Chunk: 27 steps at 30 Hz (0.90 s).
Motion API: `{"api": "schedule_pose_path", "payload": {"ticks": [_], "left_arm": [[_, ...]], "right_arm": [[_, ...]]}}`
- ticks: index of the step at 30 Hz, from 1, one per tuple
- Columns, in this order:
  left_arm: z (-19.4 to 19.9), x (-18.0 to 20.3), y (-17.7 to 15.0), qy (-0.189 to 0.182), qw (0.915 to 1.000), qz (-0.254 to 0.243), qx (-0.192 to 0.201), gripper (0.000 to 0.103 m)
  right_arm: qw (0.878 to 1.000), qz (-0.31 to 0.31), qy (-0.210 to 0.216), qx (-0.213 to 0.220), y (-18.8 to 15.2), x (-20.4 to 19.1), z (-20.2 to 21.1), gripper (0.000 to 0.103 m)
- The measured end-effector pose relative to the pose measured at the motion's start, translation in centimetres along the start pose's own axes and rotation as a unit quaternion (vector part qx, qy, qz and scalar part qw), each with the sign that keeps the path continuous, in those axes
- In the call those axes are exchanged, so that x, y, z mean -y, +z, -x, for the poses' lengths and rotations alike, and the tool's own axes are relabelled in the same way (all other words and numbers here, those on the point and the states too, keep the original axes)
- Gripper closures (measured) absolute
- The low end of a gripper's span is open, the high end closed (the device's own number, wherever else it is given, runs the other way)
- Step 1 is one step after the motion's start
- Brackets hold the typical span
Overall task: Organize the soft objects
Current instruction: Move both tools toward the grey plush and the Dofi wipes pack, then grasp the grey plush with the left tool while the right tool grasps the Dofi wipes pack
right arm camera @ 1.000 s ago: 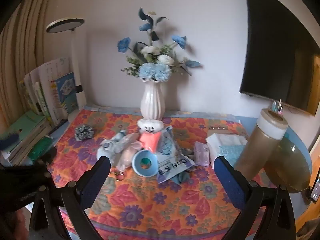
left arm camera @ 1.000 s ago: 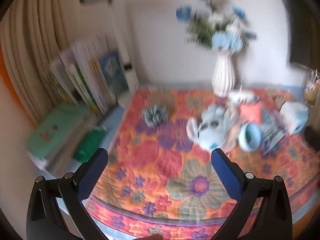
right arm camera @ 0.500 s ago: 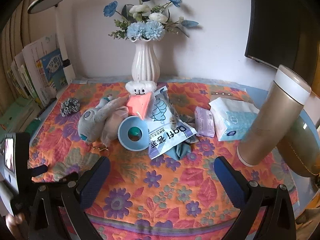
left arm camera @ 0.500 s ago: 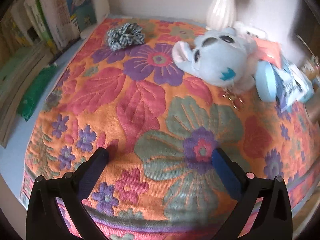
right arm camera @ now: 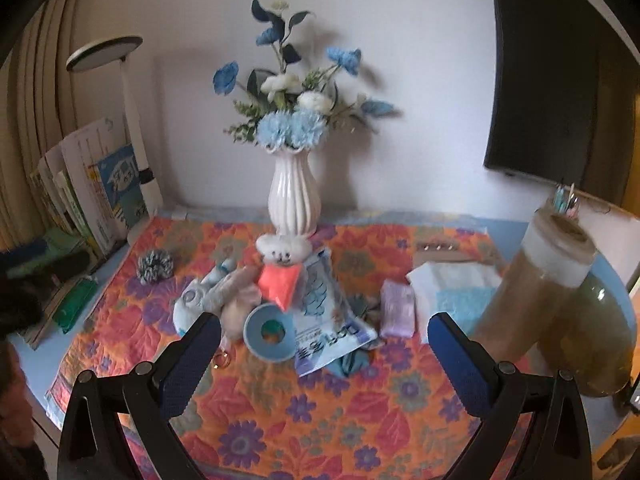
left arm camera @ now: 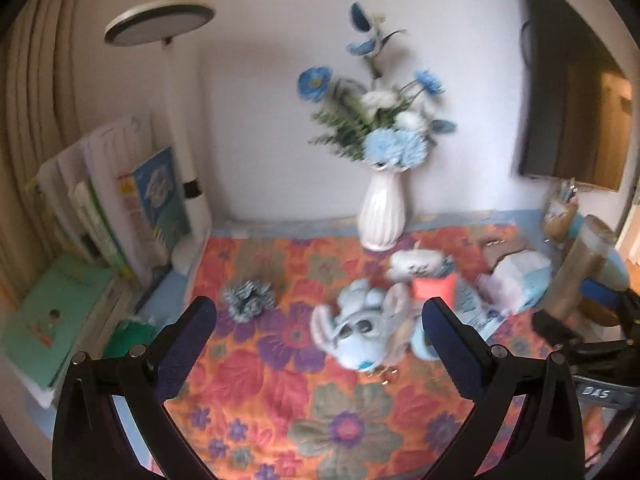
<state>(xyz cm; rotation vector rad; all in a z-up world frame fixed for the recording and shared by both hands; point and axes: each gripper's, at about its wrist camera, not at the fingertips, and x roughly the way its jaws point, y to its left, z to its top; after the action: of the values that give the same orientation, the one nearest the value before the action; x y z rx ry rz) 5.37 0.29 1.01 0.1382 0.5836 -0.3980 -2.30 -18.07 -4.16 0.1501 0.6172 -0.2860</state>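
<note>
A pile of soft things is sitting in the middle of the tabletop [right arm camera: 280,432], on the flowery cloth. In it, a blue stuffed toy [left arm camera: 360,328] is lying on its side, a small white bunny toy [right arm camera: 283,249] is peeking out at the back by the vase [right arm camera: 291,196], and an orange pouch [right arm camera: 278,282] is leaning against the bunny. A blue ring [right arm camera: 270,332] and a plastic packet [right arm camera: 330,320] are touching the pile too. A fuzzy hair tie [left arm camera: 249,300] is lying alone, well apart to the left of the pile. A purple pack [right arm camera: 396,310] and a tissue pack [right arm camera: 456,288] are sitting to the right, near a tall bottle [right arm camera: 536,284]. Books [left arm camera: 108,208] are standing at the left edge. The left gripper [left arm camera: 319,320] is hanging wide open above the cloth, holding nothing. The right gripper [right arm camera: 324,338] is also wide open and empty, facing the pile. It looks like the job is just starting, with nothing picked up yet. Next, one gripper probably needs to go down to a soft thing, maybe the stuffed toy, and squeeze it gently. The toy is squishy, so the gripper should be grabbing a fat part.
</note>
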Motion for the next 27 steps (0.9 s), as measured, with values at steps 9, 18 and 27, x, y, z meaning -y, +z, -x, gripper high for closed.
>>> {"api": "schedule_pose_path", "payload": {"ticks": [9, 18, 27], "left_arm": [[-6.9, 0.4, -2.5, -0.056, 0.9967, -0.027, -0.051, 0.001], [-12.3, 0.0, -3.8, -0.113, 0.9891, -0.019, -0.093, 0.001], [-14.1, 0.8, -3.8, -0.126, 0.9864, -0.025, -0.103, 0.001]], "right_arm": [[0.998, 0.041, 0.008, -0.042, -0.2, 2.3, -4.1, 0.0], [0.993, 0.063, 0.028, -0.099, -1.3, 0.6, -10.0, 0.005], [0.991, 0.07, 0.01, -0.11, -0.3, 0.8, -12.2, 0.006]]}}
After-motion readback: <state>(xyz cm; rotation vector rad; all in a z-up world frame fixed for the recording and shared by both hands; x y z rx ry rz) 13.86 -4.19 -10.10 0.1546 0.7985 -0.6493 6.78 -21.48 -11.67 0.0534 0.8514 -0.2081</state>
